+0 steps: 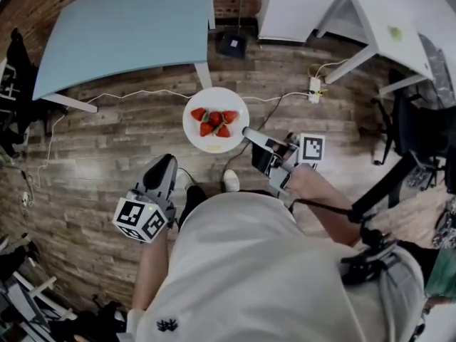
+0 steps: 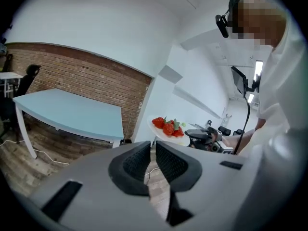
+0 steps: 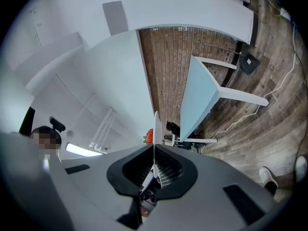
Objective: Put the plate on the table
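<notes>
The wooden floor (image 1: 107,141) fills most of the head view. The light-blue surface (image 1: 121,27) stands ahead and to the left, its top bare. The plate (image 1: 214,145) is not on it yet. It hangs over the floor, just short of the surface's near right corner, carrying a cluster of strawberries (image 1: 214,122). The right tongs (image 1: 248,132) are clamped on its rim from the person's side, and the right gripper view shows the thin white edge pinched between the pads. The left tongs (image 1: 163,164) hang lower and farther back, all but closed with nothing between them.

The goal lies forward and left of the plate, so the right hand alone has to carry it that way. It should stay level, because I judge a one-point grip on the rim would let the plate tip and the berries roll.
</notes>
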`<state>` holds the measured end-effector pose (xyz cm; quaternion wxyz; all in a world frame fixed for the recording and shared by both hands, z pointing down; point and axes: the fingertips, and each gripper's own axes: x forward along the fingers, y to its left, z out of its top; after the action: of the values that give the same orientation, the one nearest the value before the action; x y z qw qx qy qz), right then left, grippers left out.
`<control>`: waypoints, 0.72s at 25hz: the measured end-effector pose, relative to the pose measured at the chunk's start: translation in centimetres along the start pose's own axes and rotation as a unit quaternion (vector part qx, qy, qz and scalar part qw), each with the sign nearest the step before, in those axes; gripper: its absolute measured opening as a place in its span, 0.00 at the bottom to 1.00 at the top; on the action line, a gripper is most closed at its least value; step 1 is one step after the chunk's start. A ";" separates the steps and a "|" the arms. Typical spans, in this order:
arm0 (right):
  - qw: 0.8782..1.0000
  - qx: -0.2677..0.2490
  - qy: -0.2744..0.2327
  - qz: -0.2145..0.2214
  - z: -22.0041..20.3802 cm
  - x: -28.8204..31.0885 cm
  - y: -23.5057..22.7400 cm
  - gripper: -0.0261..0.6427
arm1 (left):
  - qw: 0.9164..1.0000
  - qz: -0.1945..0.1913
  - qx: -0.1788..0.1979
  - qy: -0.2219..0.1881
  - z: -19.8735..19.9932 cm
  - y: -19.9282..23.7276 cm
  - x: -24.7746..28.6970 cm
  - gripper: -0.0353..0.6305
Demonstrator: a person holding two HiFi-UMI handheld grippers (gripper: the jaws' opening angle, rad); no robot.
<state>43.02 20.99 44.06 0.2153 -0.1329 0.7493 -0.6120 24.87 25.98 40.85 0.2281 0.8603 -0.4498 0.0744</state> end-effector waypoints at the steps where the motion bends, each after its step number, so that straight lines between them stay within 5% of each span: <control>1: 1.000 -0.002 0.002 -0.002 0.0 0.1 -0.1 0.06 | 1.000 0.002 0.000 0.000 0.0 -0.1 0.0 0.09; 18: 1.000 0.009 0.005 -0.004 2.4 2.1 -1.2 0.06 | 1.000 -0.006 0.004 0.015 1.7 1.4 1.6 0.08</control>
<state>42.26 17.71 44.53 0.2100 -0.1308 0.7442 -0.6205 24.52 23.28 40.33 0.2321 0.8624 -0.4411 0.0879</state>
